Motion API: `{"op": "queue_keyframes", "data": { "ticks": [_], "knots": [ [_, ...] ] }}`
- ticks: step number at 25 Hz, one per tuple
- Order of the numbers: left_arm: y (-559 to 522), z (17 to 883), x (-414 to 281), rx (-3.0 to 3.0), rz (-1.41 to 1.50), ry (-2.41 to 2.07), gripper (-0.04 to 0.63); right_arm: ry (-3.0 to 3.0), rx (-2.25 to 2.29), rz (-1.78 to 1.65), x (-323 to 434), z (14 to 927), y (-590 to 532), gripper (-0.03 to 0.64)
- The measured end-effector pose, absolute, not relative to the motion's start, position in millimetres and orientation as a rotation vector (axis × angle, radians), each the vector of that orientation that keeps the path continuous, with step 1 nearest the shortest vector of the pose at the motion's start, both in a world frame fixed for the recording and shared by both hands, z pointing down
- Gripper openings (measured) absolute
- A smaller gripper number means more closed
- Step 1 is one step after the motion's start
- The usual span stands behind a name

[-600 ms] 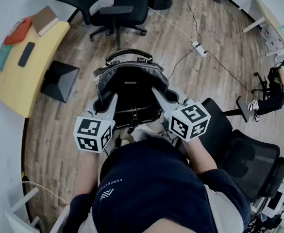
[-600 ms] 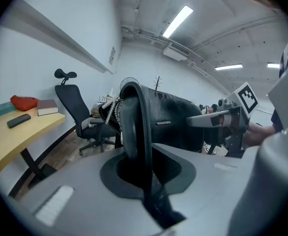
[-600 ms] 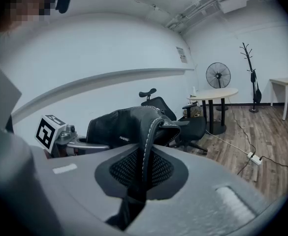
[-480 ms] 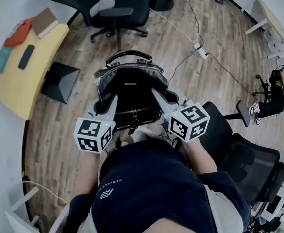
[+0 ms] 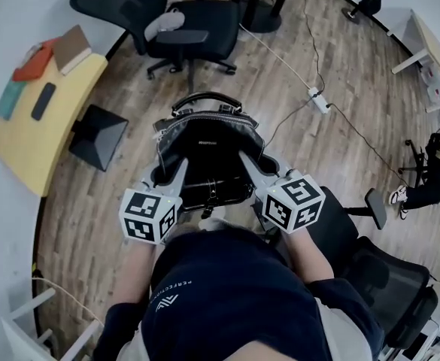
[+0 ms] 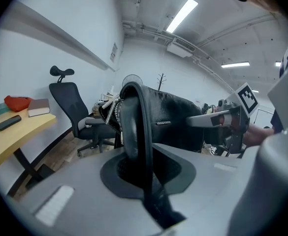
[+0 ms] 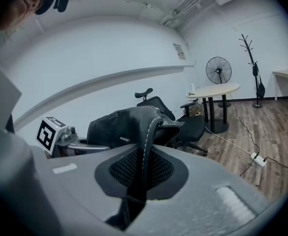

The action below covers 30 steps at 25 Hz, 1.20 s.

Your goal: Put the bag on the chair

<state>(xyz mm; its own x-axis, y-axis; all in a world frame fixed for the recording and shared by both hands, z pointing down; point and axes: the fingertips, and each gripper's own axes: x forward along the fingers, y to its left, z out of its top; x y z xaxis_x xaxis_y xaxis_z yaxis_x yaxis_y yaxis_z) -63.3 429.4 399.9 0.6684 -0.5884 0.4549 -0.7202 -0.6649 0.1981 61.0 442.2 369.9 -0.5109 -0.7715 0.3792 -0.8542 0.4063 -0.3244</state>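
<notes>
A black leather bag hangs above the wooden floor in front of the person, carried by both grippers. My left gripper is shut on the bag's left strap, which runs up between its jaws. On the other side my right gripper is shut on a stitched black strap. The bag's body fills the space between the two grippers. A black office chair stands beyond the bag at the top of the head view. It also shows in the left gripper view as chair.
A second black chair is close at the lower right. A yellow desk with books and a phone curves along the left wall. A power strip with cable lies on the floor. A round table and a fan stand further back.
The whole view has shifted down a little and the far chair sits lower in frame, slightly nearer the bag. Both grips on the straps are unchanged.
</notes>
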Motion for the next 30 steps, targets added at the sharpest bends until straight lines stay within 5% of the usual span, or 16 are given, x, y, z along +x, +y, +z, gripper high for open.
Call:
{"op": "queue_keyframes", "data": {
  "ticks": [30],
  "knots": [
    [229.0, 375.1, -28.8, 2.583, 0.463, -1.021, 0.06, -2.446, 1.476, 0.625, 91.4, 337.7, 246.8, 0.025]
  ]
}}
